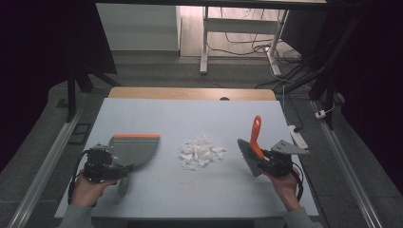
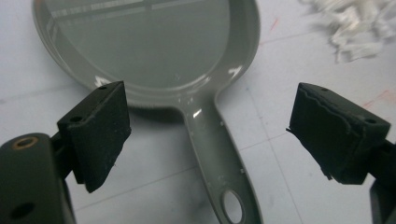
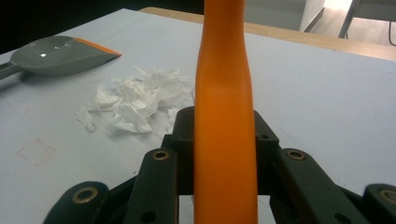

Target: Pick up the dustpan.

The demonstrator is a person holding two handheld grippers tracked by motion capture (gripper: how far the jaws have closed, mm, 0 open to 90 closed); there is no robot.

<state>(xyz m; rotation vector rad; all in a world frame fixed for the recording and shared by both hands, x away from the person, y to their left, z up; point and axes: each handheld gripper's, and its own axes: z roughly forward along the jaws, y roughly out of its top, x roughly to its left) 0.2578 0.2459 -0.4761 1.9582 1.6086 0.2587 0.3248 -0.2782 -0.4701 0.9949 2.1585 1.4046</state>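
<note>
A grey dustpan [image 1: 135,147] with an orange lip lies flat on the white table, left of centre. My left gripper [image 1: 119,167] is at its handle. In the left gripper view my left gripper [image 2: 210,135] stands open, with the dustpan handle [image 2: 217,154] lying between the pads, which do not touch it. A pile of torn white paper scraps [image 1: 200,152] sits mid-table. My right gripper [image 1: 267,159] is shut on the orange handle [image 3: 224,102] of a brush, whose grey bristles [image 1: 248,157] point down-left toward the scraps [image 3: 135,100].
The white table mat [image 1: 190,194] ends at a wooden strip [image 1: 190,93] at the back. A white power strip [image 1: 298,135] lies off the table's right edge. Desk legs and cables stand on the floor beyond.
</note>
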